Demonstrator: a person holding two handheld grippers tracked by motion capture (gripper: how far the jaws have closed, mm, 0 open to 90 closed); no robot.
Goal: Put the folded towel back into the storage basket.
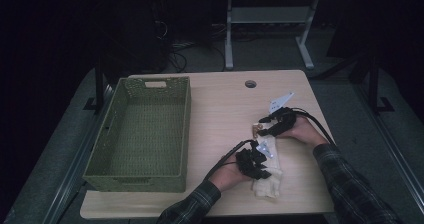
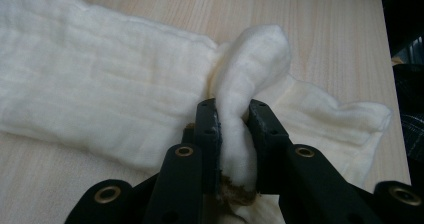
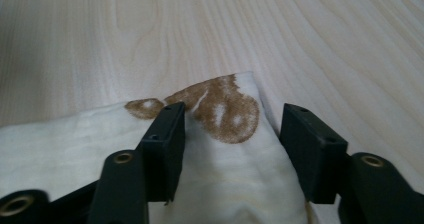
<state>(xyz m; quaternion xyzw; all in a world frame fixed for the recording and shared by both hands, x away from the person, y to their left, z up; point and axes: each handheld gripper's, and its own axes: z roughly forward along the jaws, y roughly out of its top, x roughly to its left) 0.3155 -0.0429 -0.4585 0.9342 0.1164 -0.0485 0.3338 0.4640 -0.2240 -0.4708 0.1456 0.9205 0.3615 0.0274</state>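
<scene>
A cream cloth [image 1: 270, 178] lies folded in a long strip on the wooden table [image 1: 220, 104], near its front right. My left gripper [image 1: 260, 170] is down on the near part of the strip. In the left gripper view, the left gripper [image 2: 234, 109] is shut on a raised fold of the cloth [image 2: 100, 84], which bulges up above the jaws. My right gripper [image 1: 262, 129] is at the strip's far end. In the right gripper view, its jaws [image 3: 230, 129] stand on either side of the cloth's corner [image 3: 225, 169], which carries a brown print [image 3: 220, 106]; a gap shows beside the right pad.
A green woven basket [image 1: 186, 134], with nothing inside, stands on the left half of the table. A round cable hole [image 1: 250, 83] sits near the far edge. Beyond the table are a dark floor and a white desk frame [image 1: 270, 29].
</scene>
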